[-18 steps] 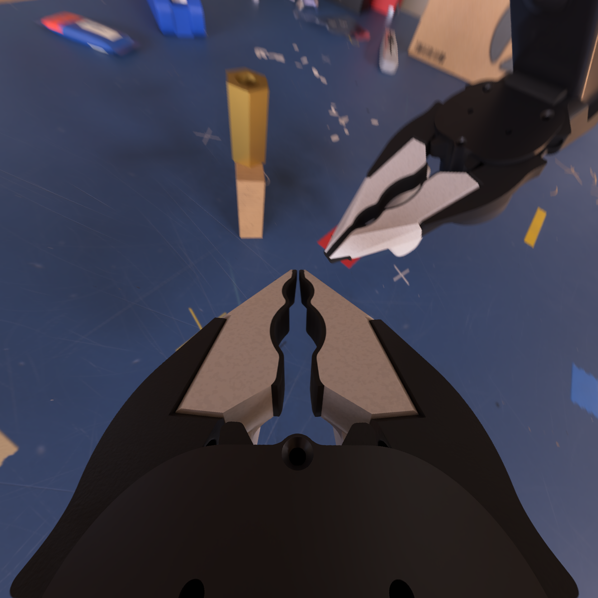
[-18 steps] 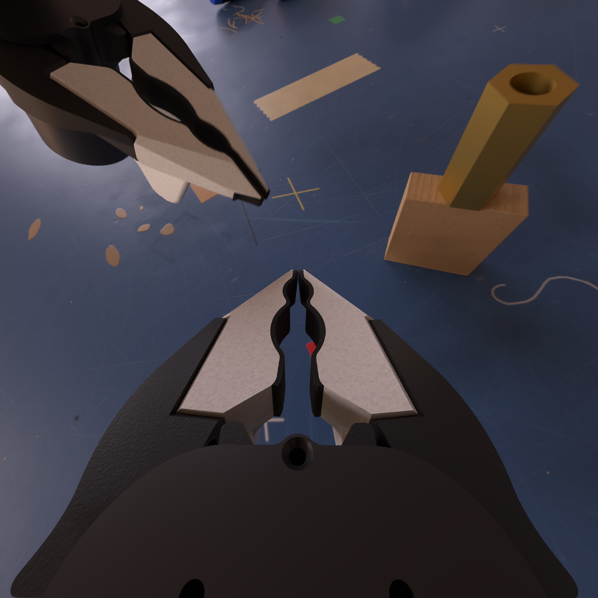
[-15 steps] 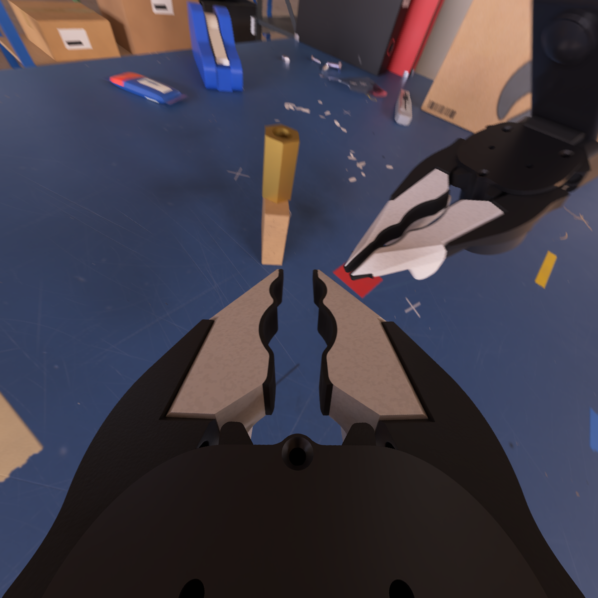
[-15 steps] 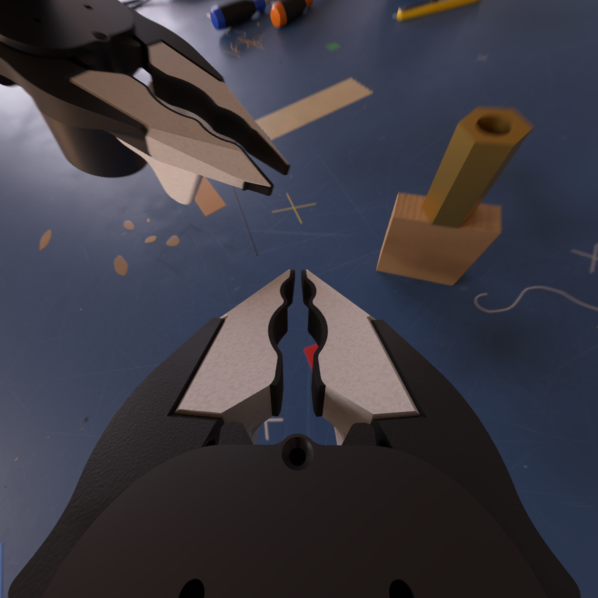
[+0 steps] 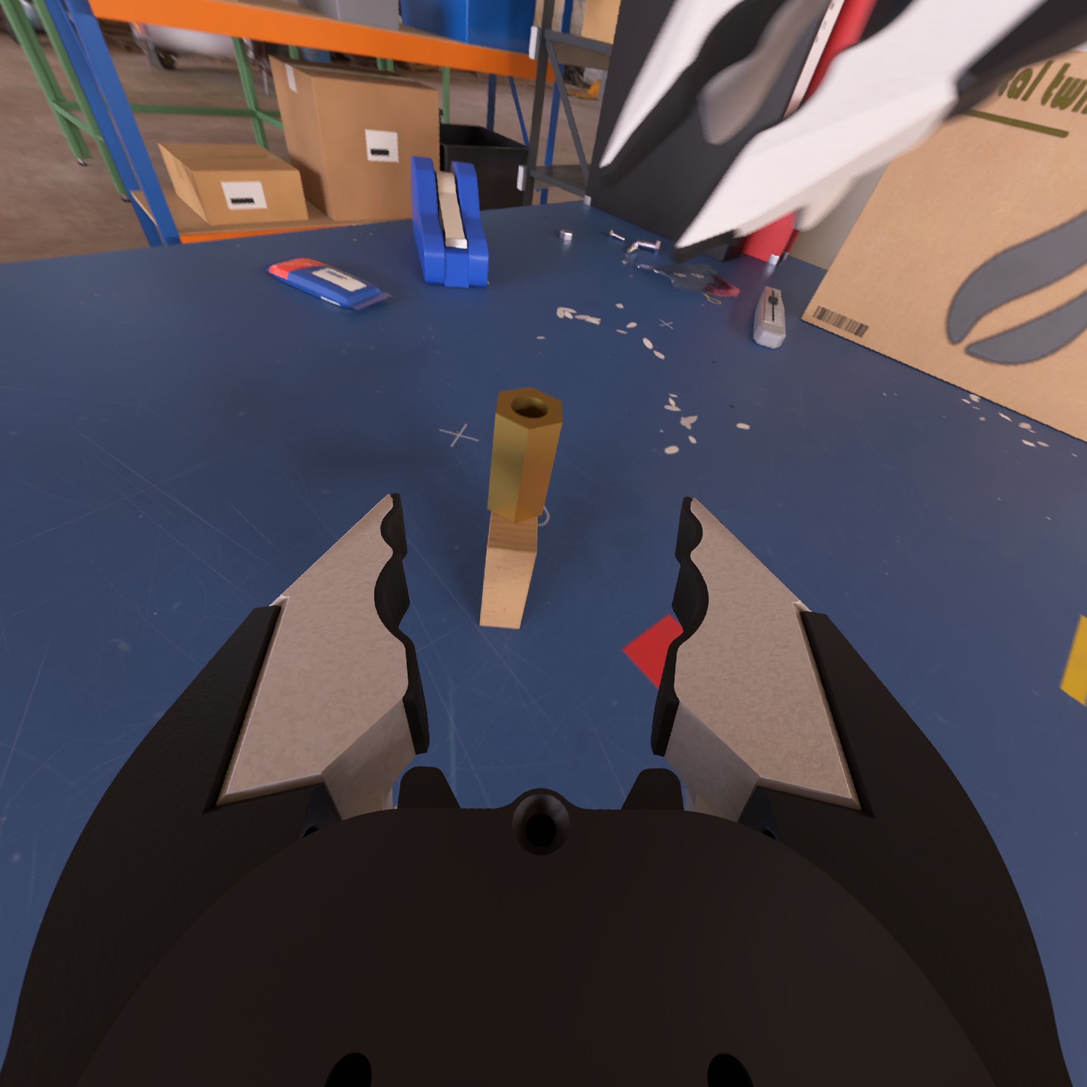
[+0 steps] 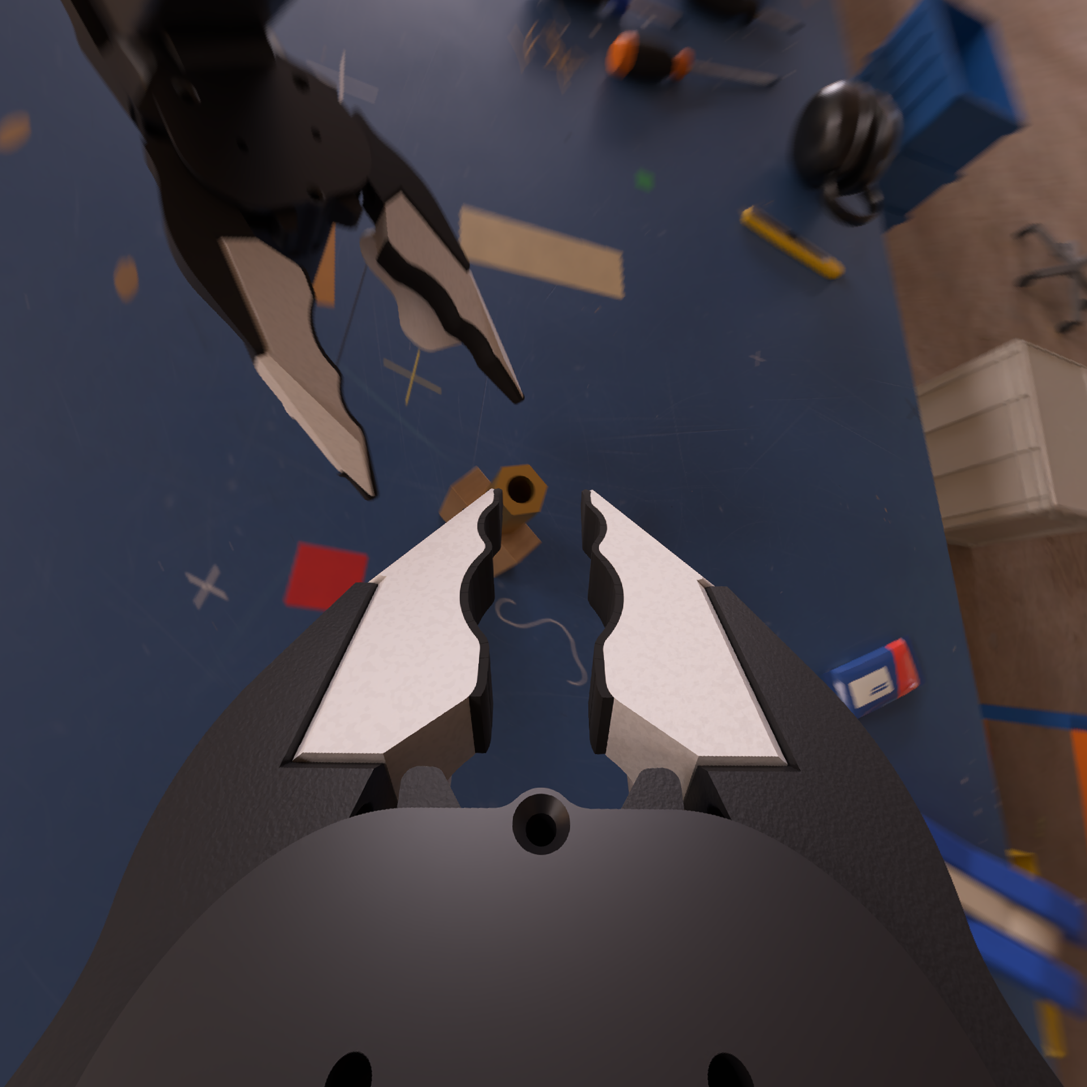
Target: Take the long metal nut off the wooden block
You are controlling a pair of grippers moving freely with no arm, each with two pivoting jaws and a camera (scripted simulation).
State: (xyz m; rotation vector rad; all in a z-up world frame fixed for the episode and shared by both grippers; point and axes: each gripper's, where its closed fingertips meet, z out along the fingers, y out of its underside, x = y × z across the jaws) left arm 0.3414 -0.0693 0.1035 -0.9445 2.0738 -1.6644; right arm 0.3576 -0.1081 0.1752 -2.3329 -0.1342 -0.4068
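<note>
A scuffed dark blue worktop (image 5: 176,470) fills both views, littered with pale chips, chalk crosses and tape scraps: a red square (image 6: 325,575), a tan strip (image 6: 540,252), a loose curl of thread (image 6: 544,638). In the upper part of the left wrist view stand cardboard boxes (image 5: 353,138) under orange and blue racking, a blue tape dispenser (image 5: 450,226), a flat blue and red packet (image 5: 326,283), and a printed cardboard sheet (image 5: 964,253) leaning at the right edge.

The long metal nut (image 5: 523,456), brass-coloured and hexagonal, stands upright on the wooden block (image 5: 507,579) at the centre of that frame. The left gripper (image 5: 540,517) is spread wide and empty, the nut and block framed in its gap but farther off.

In the right wrist view the right gripper (image 6: 541,500) looks almost straight down, moderately parted and holding nothing; the nut (image 6: 520,491) shows bore-up just beyond its fingertips, and the near finger covers part of the block (image 6: 470,493). Whether that finger touches the nut cannot be told.

The right gripper (image 5: 759,159) in the upper right of the left wrist view is blurred and cut off by the frame (only pale fingers are clear). The upper right of the right wrist view is smeared too: a black rounded object (image 6: 844,138) and blue bin (image 6: 941,106) stay indistinct.
</note>
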